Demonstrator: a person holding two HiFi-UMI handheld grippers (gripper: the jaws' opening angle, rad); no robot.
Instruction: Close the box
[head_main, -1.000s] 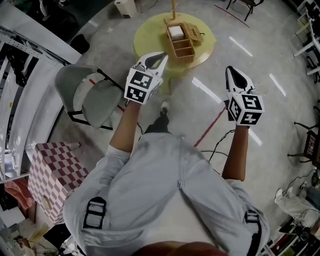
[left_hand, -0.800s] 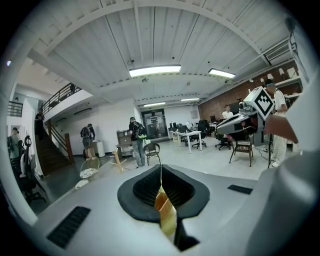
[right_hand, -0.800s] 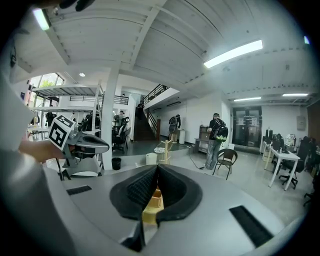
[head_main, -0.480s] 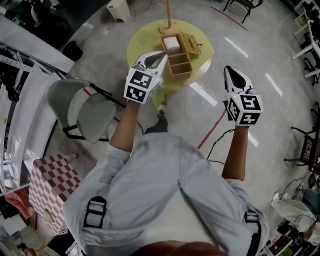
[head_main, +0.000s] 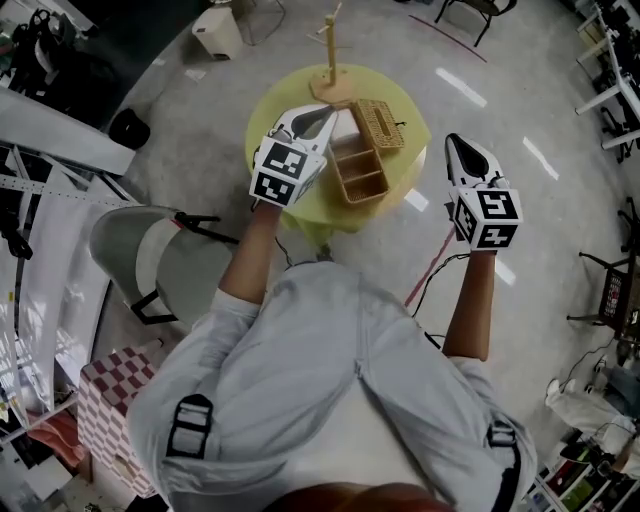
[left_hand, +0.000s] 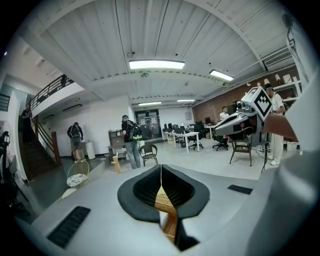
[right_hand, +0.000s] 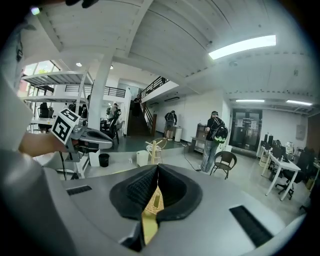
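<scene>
An open wicker box stands on a round yellow table. Its lid is folded back to the right, and something white lies in its far compartment. My left gripper hovers over the table's left part, just left of the box, shut and holding nothing. My right gripper is to the right of the table, over the floor, also shut and empty. In the left gripper view the wicker box shows below the closed left gripper. In the right gripper view the right gripper is closed above the yellow table.
A wooden stand rises at the table's far edge. A grey folding chair stands at the left and a checkered box at the lower left. A white bin sits beyond the table. Cables and a red line cross the floor.
The table and box have come nearer and lower in the head view as the person walks toward them. Both grippers keep their pose and stay shut.
</scene>
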